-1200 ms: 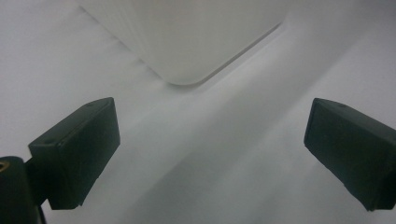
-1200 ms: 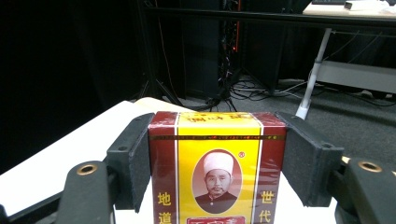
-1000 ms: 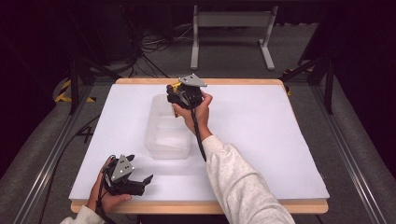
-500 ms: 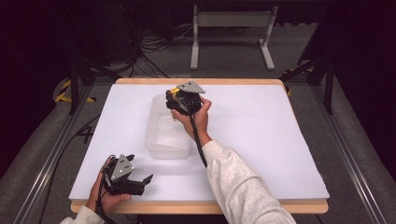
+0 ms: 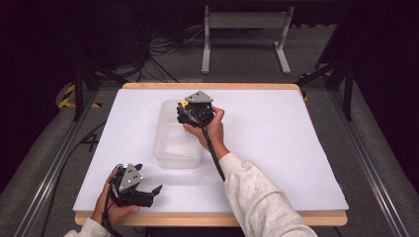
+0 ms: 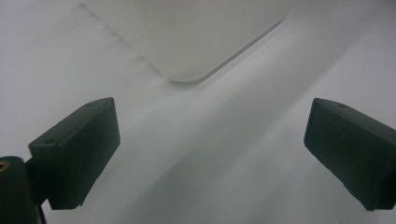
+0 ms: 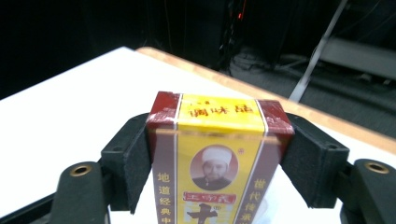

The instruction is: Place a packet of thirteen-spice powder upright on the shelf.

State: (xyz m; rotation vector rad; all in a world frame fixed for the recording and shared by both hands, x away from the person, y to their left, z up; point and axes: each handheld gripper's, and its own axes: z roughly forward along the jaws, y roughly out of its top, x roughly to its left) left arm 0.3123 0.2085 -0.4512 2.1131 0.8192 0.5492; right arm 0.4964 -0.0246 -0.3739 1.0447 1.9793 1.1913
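Placement is under way, I judge: high view has my right tool (image 5: 184, 114) over the clear bin's (image 5: 170, 150) far end; left tool (image 5: 148, 190) idles spread on the desk (image 5: 276, 133); right gripper view: jaws just easing apart flank the yellow-red box (image 7: 217, 154); next, release fully and lift away.

A container (image 5: 177, 140) stood on the surface (image 5: 276, 143), left of its middle. The right tool (image 5: 191, 114) hung over the container's far end, with a box (image 7: 217, 154) between its jaws. The left tool (image 5: 148, 193) sat at the surface's near left corner, well apart from the right one, its jaws pointing toward the container's near corner (image 6: 187, 70) just ahead.
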